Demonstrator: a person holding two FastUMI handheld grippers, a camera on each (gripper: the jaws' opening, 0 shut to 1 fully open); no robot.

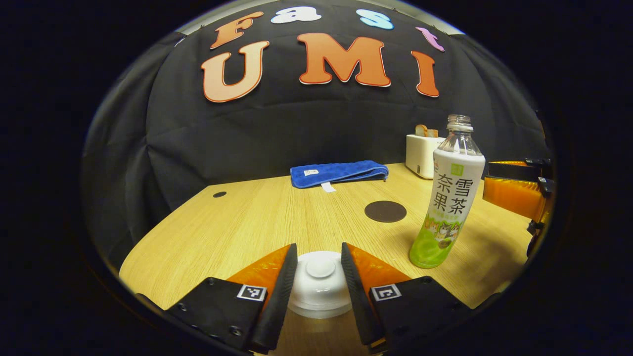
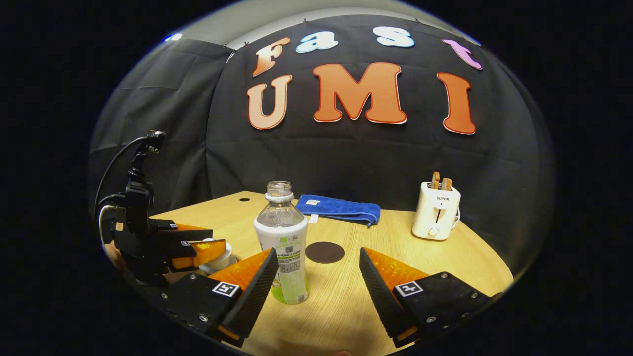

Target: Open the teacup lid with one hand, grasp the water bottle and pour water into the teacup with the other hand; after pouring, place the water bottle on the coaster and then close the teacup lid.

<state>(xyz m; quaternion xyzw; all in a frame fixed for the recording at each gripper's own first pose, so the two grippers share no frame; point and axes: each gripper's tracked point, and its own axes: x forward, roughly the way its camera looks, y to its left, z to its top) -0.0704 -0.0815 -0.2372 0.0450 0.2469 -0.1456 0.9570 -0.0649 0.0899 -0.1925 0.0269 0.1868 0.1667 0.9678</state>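
Note:
The white teacup lid (image 1: 320,287) with its round knob lies directly under my left gripper (image 1: 319,249), whose fingers stand open on either side of the knob without touching it. The uncapped water bottle (image 1: 447,198) stands upright to the right of it. In the right gripper view the bottle (image 2: 284,242) is just ahead of my open right gripper (image 2: 317,254), close to its left finger (image 2: 257,282). Nothing sits between the jaws. The dark round coaster (image 2: 324,252) lies on the table behind the bottle. The left gripper (image 2: 207,242) hovers over the teacup (image 2: 217,262) at the left.
A folded blue towel (image 2: 339,207) lies at the back of the wooden table (image 2: 395,247). A white toaster (image 2: 437,210) with bread in it stands at the back right. The right gripper (image 1: 514,193) shows at the right edge of the left gripper view.

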